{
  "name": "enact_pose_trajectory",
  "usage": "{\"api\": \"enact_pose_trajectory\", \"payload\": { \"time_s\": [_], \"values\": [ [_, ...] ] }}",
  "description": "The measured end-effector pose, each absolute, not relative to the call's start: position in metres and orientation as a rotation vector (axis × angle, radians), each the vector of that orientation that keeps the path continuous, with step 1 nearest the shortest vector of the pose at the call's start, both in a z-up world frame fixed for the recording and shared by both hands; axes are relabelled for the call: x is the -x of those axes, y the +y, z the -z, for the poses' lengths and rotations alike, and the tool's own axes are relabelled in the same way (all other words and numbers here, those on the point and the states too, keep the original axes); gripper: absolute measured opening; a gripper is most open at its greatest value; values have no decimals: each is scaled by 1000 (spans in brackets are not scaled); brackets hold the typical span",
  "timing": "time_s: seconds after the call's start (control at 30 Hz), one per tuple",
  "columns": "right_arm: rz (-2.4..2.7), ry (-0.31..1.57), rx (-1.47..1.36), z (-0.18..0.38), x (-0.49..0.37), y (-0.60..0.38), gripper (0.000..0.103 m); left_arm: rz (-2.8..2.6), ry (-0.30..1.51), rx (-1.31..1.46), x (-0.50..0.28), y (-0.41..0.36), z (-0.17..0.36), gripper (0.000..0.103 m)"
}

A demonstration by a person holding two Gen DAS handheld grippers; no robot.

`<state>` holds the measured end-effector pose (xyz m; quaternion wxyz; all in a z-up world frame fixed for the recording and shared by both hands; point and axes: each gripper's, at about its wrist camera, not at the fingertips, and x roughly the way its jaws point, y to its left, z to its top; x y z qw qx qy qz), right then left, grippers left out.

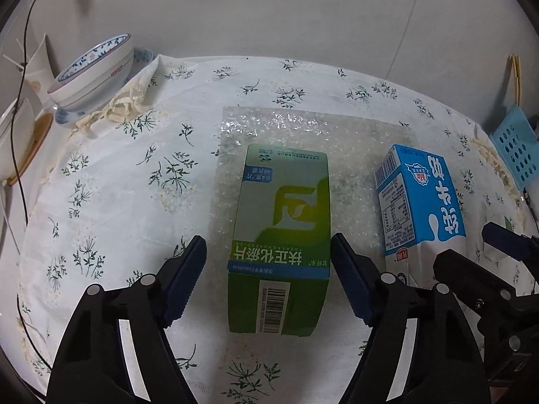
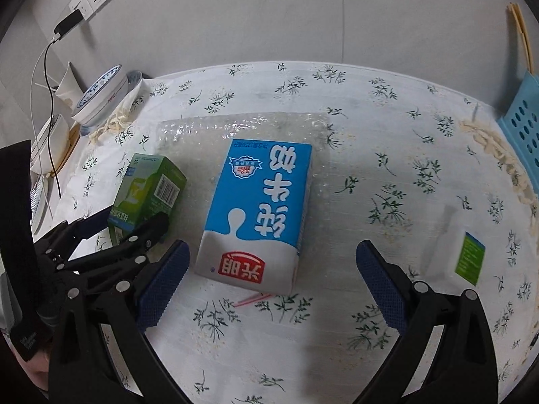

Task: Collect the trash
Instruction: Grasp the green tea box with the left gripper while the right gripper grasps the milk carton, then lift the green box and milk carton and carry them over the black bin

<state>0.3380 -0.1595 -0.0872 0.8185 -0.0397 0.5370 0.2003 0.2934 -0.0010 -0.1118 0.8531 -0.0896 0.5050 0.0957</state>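
Note:
A green medicine box (image 1: 283,235) lies on a sheet of bubble wrap (image 1: 303,134) on the floral tablecloth. My left gripper (image 1: 269,259) is open, its pads on either side of the box's near end without gripping it. A blue milk carton (image 2: 259,215) lies beside it, partly on the bubble wrap (image 2: 242,128). My right gripper (image 2: 273,262) is open, straddling the carton's near end with wide gaps. The carton also shows in the left wrist view (image 1: 417,202), and the green box in the right wrist view (image 2: 148,188). A pink straw (image 2: 252,299) lies under the carton's near edge.
Stacked bowls (image 1: 94,74) and a paper cup stand at the back left, with a black cable (image 1: 20,101) hanging there. A blue perforated basket (image 2: 525,128) stands at the right edge. A small white-and-green packet (image 2: 465,256) lies to the right of my right gripper.

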Motion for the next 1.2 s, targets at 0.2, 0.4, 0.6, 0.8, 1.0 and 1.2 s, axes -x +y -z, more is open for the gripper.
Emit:
{"api": "enact_pose_trajectory", "payload": {
  "time_s": [0.2,0.4,0.6,0.8,1.0,1.2],
  "values": [
    [-419,1170,83,94,-347,-151,94,-199,1068,196,-297,3,116,49],
    [-386,1236,79,107,-354,-142,81,-222,1055,175,-287,9,110,48],
    [-371,1249,42,108,-351,-142,61,-230,1046,171,-270,14,103,48],
    [-374,1215,39,92,-335,-152,61,-240,1023,180,-249,17,88,48],
    [-367,1176,39,74,-317,-162,61,-221,994,194,-229,13,70,47],
    [-360,1148,33,60,-293,-173,61,-209,979,193,-208,8,58,47]
  ]
}}
